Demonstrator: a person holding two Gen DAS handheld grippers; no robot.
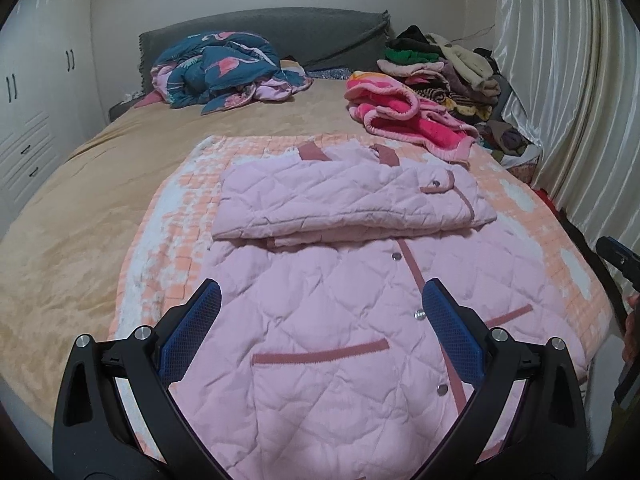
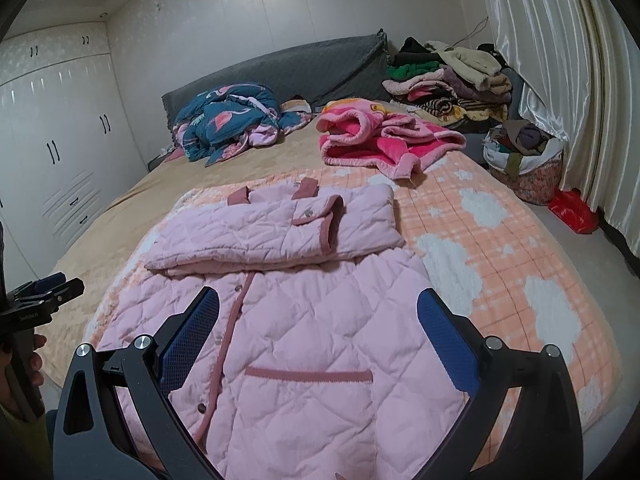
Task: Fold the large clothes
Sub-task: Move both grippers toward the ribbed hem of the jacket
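Observation:
A pale pink quilted jacket [image 1: 328,300] [image 2: 320,340] with dusty-rose trim lies front-up on an orange-and-white checked blanket [image 1: 168,216] [image 2: 500,248]. Its sleeves and upper part are folded across into a band [image 1: 340,200] [image 2: 276,232] at the far side. My left gripper [image 1: 320,300] hovers open above the jacket's lower front, with nothing between its blue pads [image 1: 192,332]. My right gripper [image 2: 318,304] is likewise open over the lower front, near a pocket [image 2: 308,376]. Each gripper shows at the edge of the other's view, the right one [image 1: 618,258] and the left one [image 2: 44,292].
The beige bed [image 1: 72,216] [image 2: 120,208] carries a teal flamingo quilt [image 1: 224,68] [image 2: 228,120], a bright pink fleece garment [image 1: 404,116] [image 2: 380,136] and a stack of folded clothes [image 1: 448,68] [image 2: 448,80]. A full laundry basket [image 2: 524,160] and red bag [image 2: 572,210] stand beside curtains. White wardrobes [image 2: 52,128] line the left.

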